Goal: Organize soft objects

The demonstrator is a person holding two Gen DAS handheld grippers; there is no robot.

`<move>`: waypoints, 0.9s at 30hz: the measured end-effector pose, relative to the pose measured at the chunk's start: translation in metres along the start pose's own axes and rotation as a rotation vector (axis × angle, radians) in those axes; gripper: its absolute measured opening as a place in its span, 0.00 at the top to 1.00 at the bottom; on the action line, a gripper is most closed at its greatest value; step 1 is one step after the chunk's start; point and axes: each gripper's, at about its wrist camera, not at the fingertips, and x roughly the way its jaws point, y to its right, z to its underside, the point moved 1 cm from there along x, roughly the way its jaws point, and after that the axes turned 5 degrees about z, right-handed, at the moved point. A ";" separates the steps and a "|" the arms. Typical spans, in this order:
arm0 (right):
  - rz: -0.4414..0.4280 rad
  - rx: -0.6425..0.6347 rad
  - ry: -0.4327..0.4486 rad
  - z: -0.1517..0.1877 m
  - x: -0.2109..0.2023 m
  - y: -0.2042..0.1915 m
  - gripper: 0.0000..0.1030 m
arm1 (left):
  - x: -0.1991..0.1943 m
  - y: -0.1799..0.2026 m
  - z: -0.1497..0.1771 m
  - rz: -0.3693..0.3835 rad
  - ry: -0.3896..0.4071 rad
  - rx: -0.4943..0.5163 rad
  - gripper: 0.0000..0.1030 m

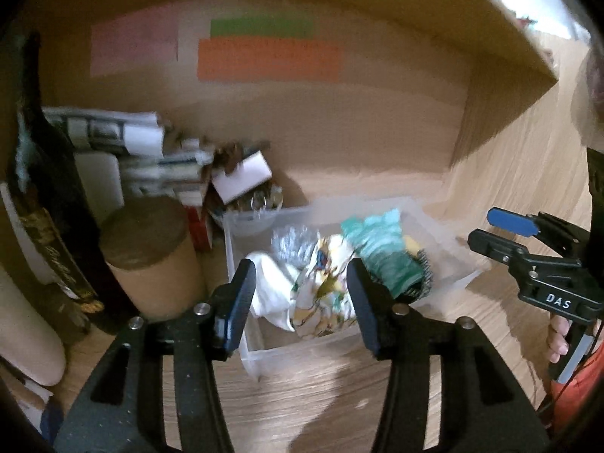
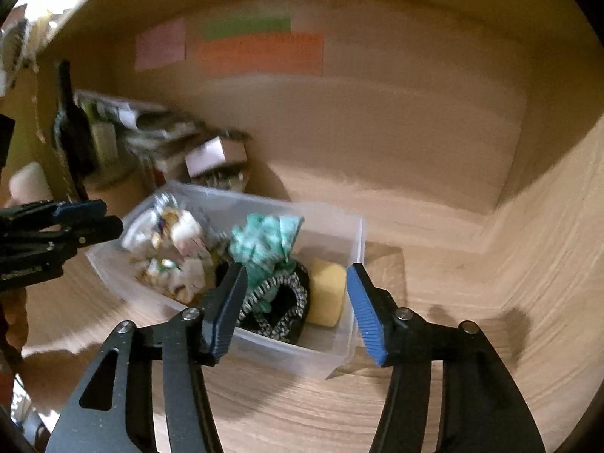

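Note:
A clear plastic bin [image 1: 260, 347] [image 2: 339, 355] stands on the wooden shelf. In it lie a teal cloth [image 1: 381, 249] [image 2: 264, 245], a white patterned cloth [image 1: 321, 302] [image 2: 177, 253], a black-and-white knit piece [image 2: 283, 313] and a yellow sponge [image 2: 328, 294]. My left gripper [image 1: 302, 302] is open and empty, just in front of the bin's near wall. My right gripper [image 2: 298, 309] is open and empty, above the bin's near corner; it also shows in the left wrist view [image 1: 490, 234]. The left gripper shows at the left of the right wrist view [image 2: 98, 219].
A cardboard tube [image 1: 151, 256], a dark bottle [image 1: 49, 196], stacked papers and boxes [image 1: 143, 151] and a small open box [image 1: 245, 177] crowd the shelf's back left. Coloured paper labels [image 1: 264, 56] are on the back wall. The shelf's side wall [image 2: 547, 207] stands at right.

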 end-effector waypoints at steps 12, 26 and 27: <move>-0.050 0.048 0.272 -0.025 -0.103 -0.007 0.19 | -0.099 0.034 -0.024 -0.015 0.253 0.051 0.26; -0.097 0.106 0.422 -0.027 -0.162 -0.010 0.00 | -0.160 0.067 -0.017 -0.035 0.399 0.092 0.00; -0.094 0.103 0.427 -0.026 -0.164 -0.012 0.00 | -0.161 0.068 -0.017 -0.034 0.402 0.091 0.00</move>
